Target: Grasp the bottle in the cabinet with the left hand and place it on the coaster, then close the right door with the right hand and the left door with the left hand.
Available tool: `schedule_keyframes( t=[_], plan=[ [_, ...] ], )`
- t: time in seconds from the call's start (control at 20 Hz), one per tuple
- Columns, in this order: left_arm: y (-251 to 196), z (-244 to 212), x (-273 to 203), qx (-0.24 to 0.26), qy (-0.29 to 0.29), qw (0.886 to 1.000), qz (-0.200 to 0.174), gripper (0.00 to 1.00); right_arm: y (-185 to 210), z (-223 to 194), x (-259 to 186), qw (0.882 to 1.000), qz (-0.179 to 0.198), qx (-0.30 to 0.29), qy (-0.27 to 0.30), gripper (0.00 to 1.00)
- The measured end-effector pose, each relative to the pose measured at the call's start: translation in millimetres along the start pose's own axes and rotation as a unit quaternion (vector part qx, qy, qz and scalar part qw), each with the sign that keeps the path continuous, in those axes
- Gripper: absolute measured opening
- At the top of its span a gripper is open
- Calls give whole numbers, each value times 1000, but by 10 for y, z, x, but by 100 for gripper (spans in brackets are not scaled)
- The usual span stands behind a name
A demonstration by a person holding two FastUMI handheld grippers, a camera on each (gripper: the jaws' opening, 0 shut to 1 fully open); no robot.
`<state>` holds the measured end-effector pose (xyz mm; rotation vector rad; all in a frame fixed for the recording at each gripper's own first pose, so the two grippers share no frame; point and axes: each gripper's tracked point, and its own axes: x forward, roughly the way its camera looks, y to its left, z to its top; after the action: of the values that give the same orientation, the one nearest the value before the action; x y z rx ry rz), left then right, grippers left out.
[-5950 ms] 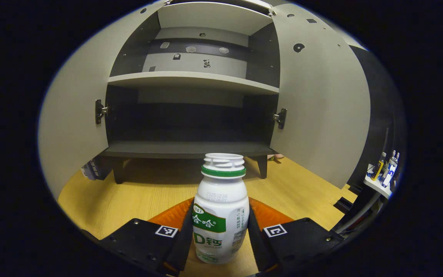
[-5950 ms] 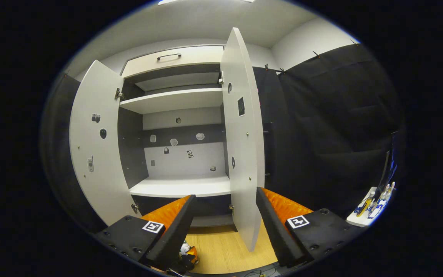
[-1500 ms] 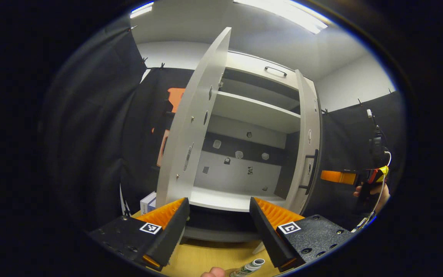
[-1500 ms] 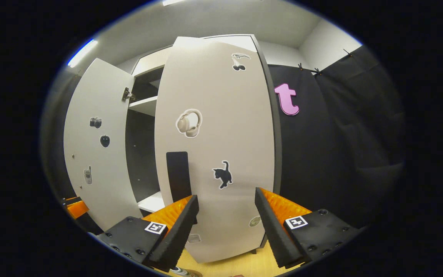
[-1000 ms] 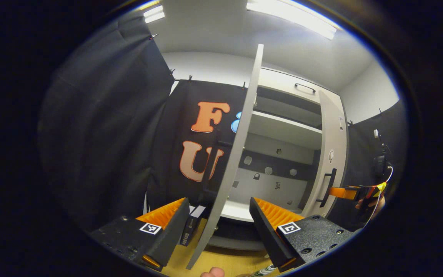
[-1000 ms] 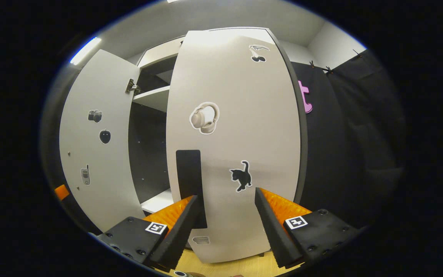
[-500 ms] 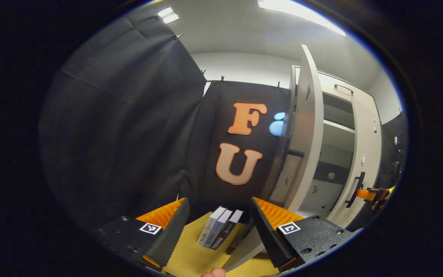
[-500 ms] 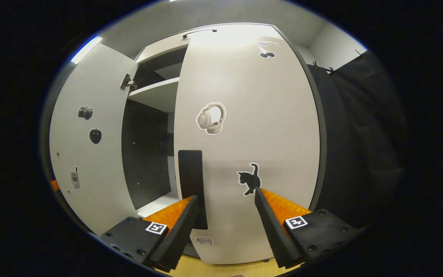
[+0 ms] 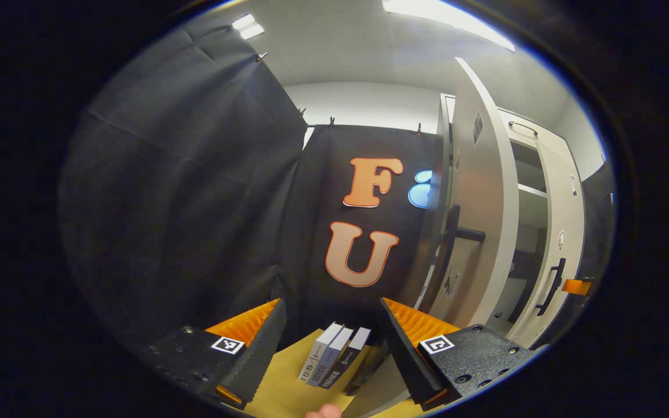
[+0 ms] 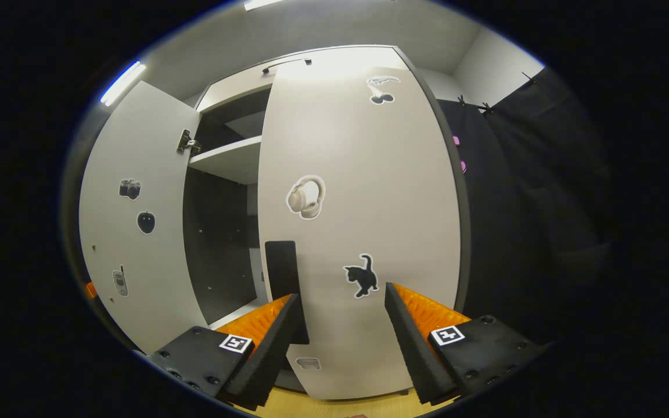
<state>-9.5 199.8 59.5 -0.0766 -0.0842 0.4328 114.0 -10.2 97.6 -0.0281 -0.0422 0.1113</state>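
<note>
Swinging shut calls for the left gripper (image 9: 330,325), empty with jaws apart, to get behind the left door (image 9: 477,197), which stands edge-on to its right, long axis upright, handle on the far face. The right door (image 10: 358,220) lies nearly closed straight ahead of the right gripper (image 10: 340,319), also empty and parted. Two doors, two grippers, three books (image 9: 334,355) on the worktop (image 9: 288,395).

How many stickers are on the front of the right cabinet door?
4 on the right door: a cherry sticker near the top, a headphones sticker mid-height, a cat sticker lower down, and a small pale sticker near the bottom edge. The jaws may hide more.
</note>
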Motion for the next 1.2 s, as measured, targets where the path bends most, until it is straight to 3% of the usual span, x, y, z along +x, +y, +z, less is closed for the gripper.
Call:
schedule_keyframes(
  t=[0.25, 0.3, 0.35, 0.4, 0.45, 0.5, 0.55, 0.8, 0.85, 0.95, 1.2],
  plan=[
    [-64, 10, 13, 1, -5, 1000, -12, 94, -331, 153, -540, 999, -40, -18, -16, 96],
    [-72, 10, 11, 6, -4, 1000, -14, 89, -396, 159, -633, 999, -48, -17, -17, 96],
    [-108, 22, -4, 11, -4, 1000, -18, 93, -452, 166, -699, 998, -55, -17, -19, 96],
    [-151, 16, -25, 12, -3, 1000, -21, 89, -510, 165, -754, 998, -62, -18, -22, 96],
    [-206, -3, -51, 9, 0, 1000, -26, 93, -560, 152, -797, 997, -70, -19, -22, 96],
    [-272, -29, -85, 4, 4, 999, -32, 89, -596, 133, -842, 997, -74, -18, -20, 97],
    [-337, -54, -111, -2, 9, 999, -40, 93, -620, 117, -877, 997, -77, -14, -18, 97],
    [-750, -180, -174, -24, 31, 995, -93, 93, -666, 10, -1043, 996, -90, -11, -9, 97],
    [-862, -211, -192, -28, 36, 993, -105, 89, -661, -10, -1072, 996, -90, -10, -6, 97],
    [-1089, -281, -218, -33, 48, 989, -135, 93, -661, -46, -1137, 996, -91, -11, 0, 97],
    [-1581, -147, -154, -28, 19, 980, -198, 93, -702, -66, -1260, 995, -100, -8, 3, 97]
  ],
)
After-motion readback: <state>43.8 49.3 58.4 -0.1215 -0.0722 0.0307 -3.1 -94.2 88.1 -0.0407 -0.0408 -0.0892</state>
